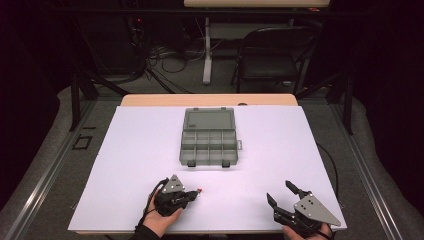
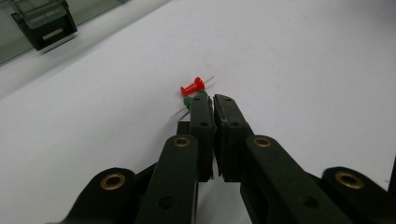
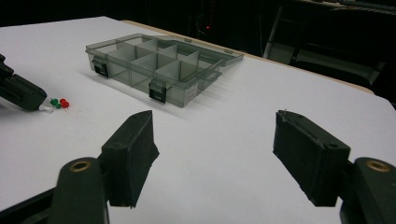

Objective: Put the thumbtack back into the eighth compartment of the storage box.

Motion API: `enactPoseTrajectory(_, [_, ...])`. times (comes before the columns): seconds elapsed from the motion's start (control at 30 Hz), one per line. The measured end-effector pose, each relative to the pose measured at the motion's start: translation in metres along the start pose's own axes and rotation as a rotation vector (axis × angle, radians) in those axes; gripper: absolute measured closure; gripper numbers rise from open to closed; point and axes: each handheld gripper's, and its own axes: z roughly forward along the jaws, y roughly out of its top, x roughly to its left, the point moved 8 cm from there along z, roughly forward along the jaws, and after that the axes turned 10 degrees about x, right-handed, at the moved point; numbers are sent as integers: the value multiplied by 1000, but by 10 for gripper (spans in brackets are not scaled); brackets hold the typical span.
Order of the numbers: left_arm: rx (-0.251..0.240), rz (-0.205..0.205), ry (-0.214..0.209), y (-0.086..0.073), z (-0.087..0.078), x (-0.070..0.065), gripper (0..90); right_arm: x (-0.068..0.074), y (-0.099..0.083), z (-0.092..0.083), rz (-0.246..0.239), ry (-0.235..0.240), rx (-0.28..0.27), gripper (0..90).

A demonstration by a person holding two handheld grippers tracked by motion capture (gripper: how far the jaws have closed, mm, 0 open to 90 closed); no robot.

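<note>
On the white surface (image 1: 125, 165), an open grey compartment box (image 1: 208, 145) sits near the centre, its lid folded back toward twelve o'clock and its two latches facing six o'clock. The left gripper (image 1: 192, 195) lies low at about seven o'clock from the box, held by a hand (image 1: 160, 212), its jaws pointing toward three o'clock. In the left gripper view its jaws are pressed nearly together, with only a thin slit between them, and I cannot tell whether anything is caught in that slit. A green pushpin (image 2: 187, 101) lies touching the outer side of the left jaw's tip, its needle pointing toward eight o'clock in that view. A red pushpin (image 2: 193, 87) lies just beyond the jaw tips at twelve o'clock, beside the green one, its needle pointing toward two o'clock. In the right gripper view something small and white shows at the left gripper's tip, too small to identify. The right gripper (image 1: 282, 192) rests near the surface's edge at about five o'clock from the box, well apart from both pins, its jaws spread wide with nothing between them
</note>
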Motion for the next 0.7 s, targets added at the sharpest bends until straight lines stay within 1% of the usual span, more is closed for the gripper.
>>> enactPoseTrajectory(0.03, [4,3,4,0,0,0,877,0,0,0,0,1,0,287])
enactPoseTrajectory(0.17, [7,12,-1,0,1,-2,896,0,0,0,1,1,-2,286])
enactPoseTrajectory(0.37, [6,11,-3,0,1,-2,900,0,0,0,3,2,-3,287])
enactPoseTrajectory(0.63, [8,-5,-13,0,0,-1,900,0,0,0,1,1,-3,286])
enactPoseTrajectory(0.7, [4,-21,-31,0,-1,-2,900,0,0,0,0,2,-3,286])
